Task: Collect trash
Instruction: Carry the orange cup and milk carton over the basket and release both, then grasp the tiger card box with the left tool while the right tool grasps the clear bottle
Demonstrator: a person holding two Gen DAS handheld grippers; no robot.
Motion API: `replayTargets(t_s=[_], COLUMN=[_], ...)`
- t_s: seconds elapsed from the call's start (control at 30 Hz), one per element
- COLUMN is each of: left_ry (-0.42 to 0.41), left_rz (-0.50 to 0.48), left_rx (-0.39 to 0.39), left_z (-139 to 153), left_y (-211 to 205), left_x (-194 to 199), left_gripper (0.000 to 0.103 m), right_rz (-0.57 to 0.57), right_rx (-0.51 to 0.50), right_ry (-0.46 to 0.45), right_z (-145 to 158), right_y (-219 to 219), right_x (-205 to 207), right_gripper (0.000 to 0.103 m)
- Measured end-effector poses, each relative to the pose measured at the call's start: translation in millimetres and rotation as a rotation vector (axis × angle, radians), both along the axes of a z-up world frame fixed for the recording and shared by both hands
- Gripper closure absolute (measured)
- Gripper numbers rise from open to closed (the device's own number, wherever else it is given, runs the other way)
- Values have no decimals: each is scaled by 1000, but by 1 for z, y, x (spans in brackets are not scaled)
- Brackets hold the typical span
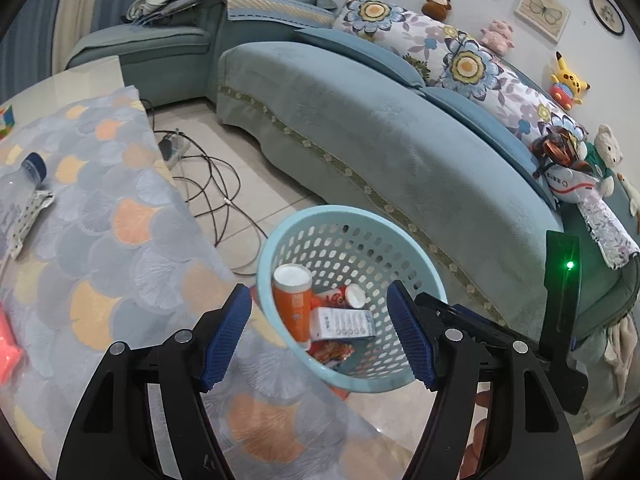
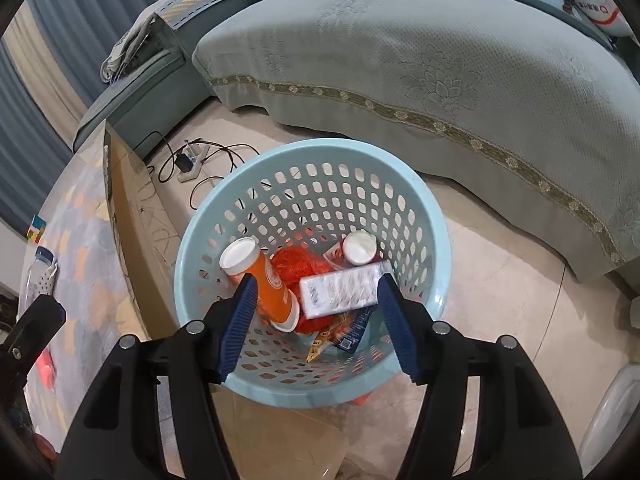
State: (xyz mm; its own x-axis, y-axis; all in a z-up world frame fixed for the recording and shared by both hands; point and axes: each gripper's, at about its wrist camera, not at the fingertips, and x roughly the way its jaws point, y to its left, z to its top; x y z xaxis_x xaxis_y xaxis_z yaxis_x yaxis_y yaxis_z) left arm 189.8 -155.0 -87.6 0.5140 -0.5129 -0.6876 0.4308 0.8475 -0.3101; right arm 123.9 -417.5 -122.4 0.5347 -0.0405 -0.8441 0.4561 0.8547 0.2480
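Both grippers stand with their blue pads spread wide and nothing between them: the right gripper (image 2: 316, 324) hangs directly over the pale blue perforated basket (image 2: 420, 200), the left gripper (image 1: 320, 336) over the table edge beside it. Inside the basket lie an orange cup (image 2: 268, 280), a white box (image 2: 340, 288), a red-and-white can (image 2: 358, 248), orange netting (image 2: 300, 264) and wrappers. On the patterned tablecloth (image 1: 132, 248) a clear bottle (image 1: 24, 184) lies at the far left.

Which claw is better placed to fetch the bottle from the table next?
Left, probably. The left claw is open above the table holding the bottle; the right claw hangs over the basket.
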Motion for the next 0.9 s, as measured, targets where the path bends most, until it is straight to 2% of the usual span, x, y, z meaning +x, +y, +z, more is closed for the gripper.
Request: replayTargets(t_s=[0.17,0.4,0.57,0.63,0.8,0.9], left_ry=[-28,-128,-178,-176,-135,-107], left_rz=[28,145,296,385,580,660], left_rx=[-12,-45,-81,-99,-107,-72], left_z=[13,56,84,90,84,73], left_y=[7,51,115,154,243,287], left_x=[-5,-17,-19,-19,-12,-3], left_gripper=[35,35,35,35,35,35], right_rz=[50,160,283,354,522,615], right_rx=[-42,-59,-52,-59,-59,-44], right_ry=[-41,-178,-263,-284,-298,-308], right_z=[15,61,91,100,106,103], right_y=[16,53,99,126,194,231], right_x=[0,-5,-2,3,17,26], right_gripper=[44,44,44,44,44,44])
